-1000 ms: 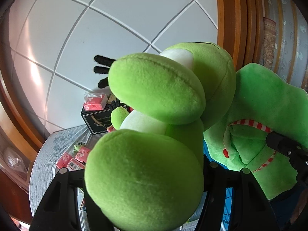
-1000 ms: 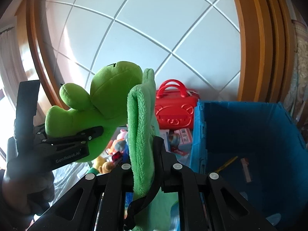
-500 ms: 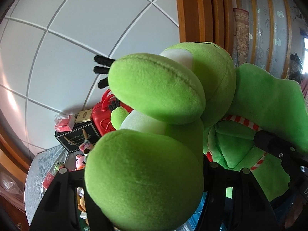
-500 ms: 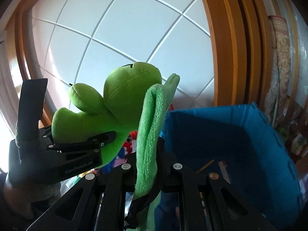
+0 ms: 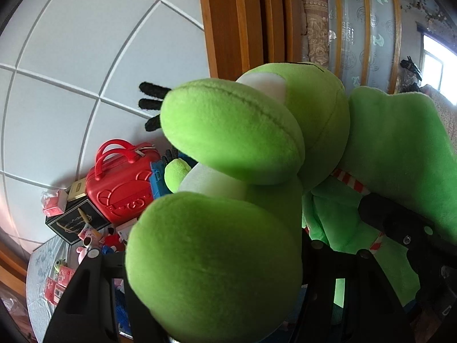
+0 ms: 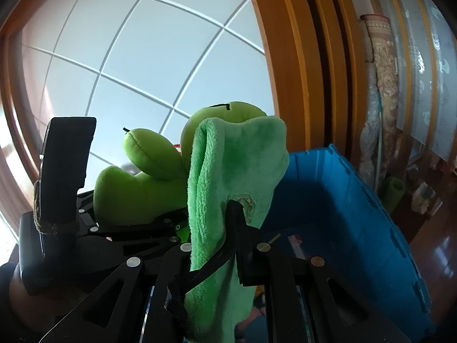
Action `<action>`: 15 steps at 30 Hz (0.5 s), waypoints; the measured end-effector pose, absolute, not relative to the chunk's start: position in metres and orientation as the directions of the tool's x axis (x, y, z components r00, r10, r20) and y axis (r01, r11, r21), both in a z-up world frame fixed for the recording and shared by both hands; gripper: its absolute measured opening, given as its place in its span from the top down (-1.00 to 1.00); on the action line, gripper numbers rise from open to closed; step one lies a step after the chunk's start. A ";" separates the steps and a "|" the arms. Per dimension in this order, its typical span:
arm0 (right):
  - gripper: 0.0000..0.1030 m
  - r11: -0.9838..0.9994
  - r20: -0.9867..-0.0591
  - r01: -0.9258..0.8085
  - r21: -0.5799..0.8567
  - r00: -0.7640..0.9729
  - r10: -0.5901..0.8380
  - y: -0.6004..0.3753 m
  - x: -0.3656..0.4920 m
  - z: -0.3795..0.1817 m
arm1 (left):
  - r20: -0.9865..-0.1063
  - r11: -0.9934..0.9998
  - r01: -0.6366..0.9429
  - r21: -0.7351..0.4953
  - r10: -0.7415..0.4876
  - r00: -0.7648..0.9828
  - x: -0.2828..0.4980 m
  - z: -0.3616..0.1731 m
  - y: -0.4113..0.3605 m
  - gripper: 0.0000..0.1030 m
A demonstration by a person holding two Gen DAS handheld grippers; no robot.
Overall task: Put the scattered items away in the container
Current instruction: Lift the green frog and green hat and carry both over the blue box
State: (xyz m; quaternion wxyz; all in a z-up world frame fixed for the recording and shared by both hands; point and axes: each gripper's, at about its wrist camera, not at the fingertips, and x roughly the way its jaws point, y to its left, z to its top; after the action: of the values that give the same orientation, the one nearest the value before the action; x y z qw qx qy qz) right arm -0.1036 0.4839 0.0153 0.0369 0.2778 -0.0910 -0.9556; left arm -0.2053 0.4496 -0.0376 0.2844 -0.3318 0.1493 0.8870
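Observation:
A big green plush frog (image 5: 228,148) with a red-and-white striped band fills the left wrist view. My left gripper (image 5: 217,260) is shut on its bulky lower part. In the right wrist view my right gripper (image 6: 217,228) is shut on a flat green flap of the same plush frog (image 6: 234,165), held up in the air. The left gripper (image 6: 85,223) shows to its left, clamped on the frog. The blue plastic container (image 6: 357,208) stands open at lower right, with a few small items on its floor.
A red toy suitcase (image 5: 120,188), a black box (image 5: 74,220), pink packets (image 5: 54,205) and small toys lie on a grey-clothed table at lower left. A white tiled wall, a wooden door frame (image 6: 300,71) and rolled rugs (image 6: 382,85) stand behind.
Both grippers have carried the frog to the right, from above the cluttered table toward the blue container. The container now sits closer and lower right in the right wrist view. Both grips are unchanged.

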 end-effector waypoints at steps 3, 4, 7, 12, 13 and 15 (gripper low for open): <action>0.78 -0.980 -0.532 -0.007 0.199 -0.841 -0.102 0.500 -0.104 0.010 | -0.681 -0.776 -0.627 0.073 0.420 -0.600 -0.208 -0.039 0.471 -0.20; 0.78 -0.980 -0.534 -0.018 0.201 -0.840 -0.094 0.505 -0.105 0.008 | -0.684 -0.770 -0.634 0.073 0.424 -0.594 -0.209 -0.040 0.478 -0.20; 0.78 -0.979 -0.542 -0.047 0.200 -0.837 -0.071 0.518 -0.105 0.007 | -0.693 -0.754 -0.653 0.067 0.436 -0.575 -0.211 -0.043 0.487 -0.20; 0.78 -0.977 -0.555 -0.084 0.195 -0.831 -0.040 0.537 -0.111 0.003 | -0.699 -0.728 -0.682 0.068 0.453 -0.553 -0.216 -0.046 0.511 -0.20; 0.78 -0.977 -0.558 -0.092 0.194 -0.829 -0.033 0.541 -0.112 0.002 | -0.700 -0.724 -0.687 0.069 0.456 -0.551 -0.218 -0.046 0.518 -0.20; 0.78 -0.976 -0.563 -0.103 0.194 -0.826 -0.025 0.548 -0.117 0.000 | -0.702 -0.716 -0.694 0.069 0.460 -0.544 -0.223 -0.047 0.528 -0.20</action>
State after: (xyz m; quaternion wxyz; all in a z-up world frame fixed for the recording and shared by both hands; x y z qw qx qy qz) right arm -0.1173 0.5480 0.0003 -0.0206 0.2941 -0.1085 -0.9494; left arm -0.2227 0.5283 -0.0465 0.3348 -0.3401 0.1723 0.8617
